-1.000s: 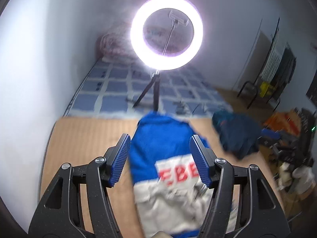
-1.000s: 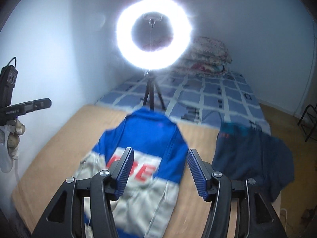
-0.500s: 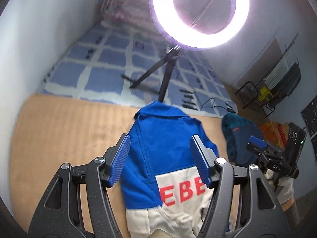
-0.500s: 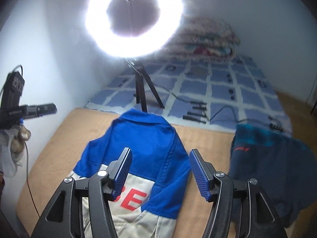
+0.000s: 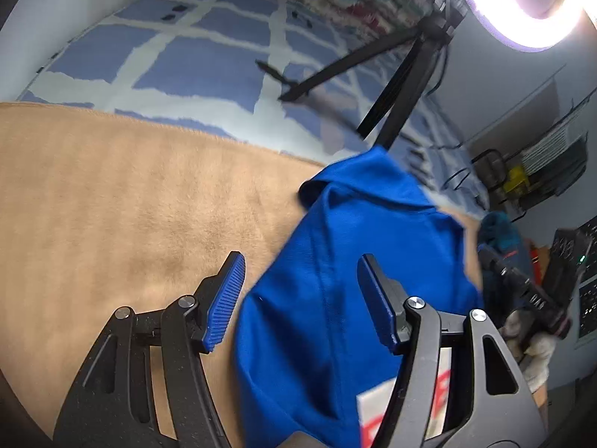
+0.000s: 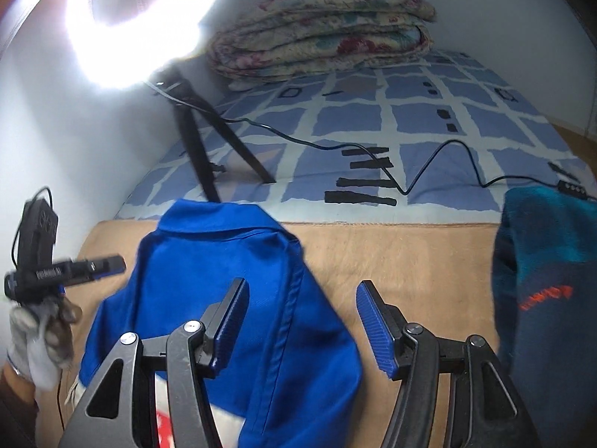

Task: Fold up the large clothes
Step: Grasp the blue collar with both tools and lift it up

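Note:
A blue jacket with a white panel and red letters lies flat, collar away from me, on a tan blanket. It also shows in the right wrist view. My left gripper is open and empty above the jacket's left shoulder edge. My right gripper is open and empty above the jacket's right shoulder edge. Each gripper appears in the other's view, the right one and the left one.
A dark teal garment lies to the right on the blanket. A ring light on a black tripod stands just beyond the collar, with a cable across the blue checked sheet. A folded quilt lies at the far wall.
Both grippers have moved forward and lower toward the jacket's shoulders and collar. The ring light has slid to the top edge of both views. The jaws stay open.

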`<control>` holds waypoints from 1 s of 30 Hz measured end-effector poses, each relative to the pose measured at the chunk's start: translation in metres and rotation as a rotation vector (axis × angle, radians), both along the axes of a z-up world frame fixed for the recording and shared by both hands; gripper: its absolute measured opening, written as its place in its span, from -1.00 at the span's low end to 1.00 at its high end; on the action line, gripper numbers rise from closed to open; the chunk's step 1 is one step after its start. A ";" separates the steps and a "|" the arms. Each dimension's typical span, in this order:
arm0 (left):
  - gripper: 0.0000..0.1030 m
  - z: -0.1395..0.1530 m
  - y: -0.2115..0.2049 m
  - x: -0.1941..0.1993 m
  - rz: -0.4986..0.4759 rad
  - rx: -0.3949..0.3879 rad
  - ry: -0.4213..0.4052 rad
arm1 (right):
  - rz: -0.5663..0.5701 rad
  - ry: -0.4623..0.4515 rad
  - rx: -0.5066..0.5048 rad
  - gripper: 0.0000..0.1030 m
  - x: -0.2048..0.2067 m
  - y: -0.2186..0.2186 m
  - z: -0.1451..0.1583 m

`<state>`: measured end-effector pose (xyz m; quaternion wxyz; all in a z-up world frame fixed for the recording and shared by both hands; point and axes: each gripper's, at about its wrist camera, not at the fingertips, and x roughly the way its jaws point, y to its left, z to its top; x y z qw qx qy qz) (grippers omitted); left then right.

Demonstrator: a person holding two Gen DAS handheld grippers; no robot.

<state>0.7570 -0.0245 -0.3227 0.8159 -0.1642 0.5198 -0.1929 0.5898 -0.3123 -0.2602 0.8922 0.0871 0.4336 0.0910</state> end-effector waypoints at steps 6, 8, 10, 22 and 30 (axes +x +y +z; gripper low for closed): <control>0.17 -0.010 -0.024 0.004 -0.043 0.074 -0.044 | 0.012 0.065 -0.009 0.20 0.024 0.007 -0.033; -0.04 -0.009 -0.032 0.004 -0.056 0.120 -0.065 | 0.012 0.071 -0.022 0.20 0.027 0.011 -0.043; -0.34 -0.010 -0.040 0.003 -0.070 0.149 -0.088 | 0.011 0.054 -0.034 0.14 0.025 0.014 -0.044; -0.95 0.041 -0.050 -0.038 -0.060 0.130 -0.205 | 0.031 -0.059 -0.239 -0.94 -0.003 0.052 -0.003; -0.95 0.095 -0.042 -0.101 -0.102 0.091 -0.260 | 0.041 -0.154 -0.193 -0.96 -0.059 0.058 0.063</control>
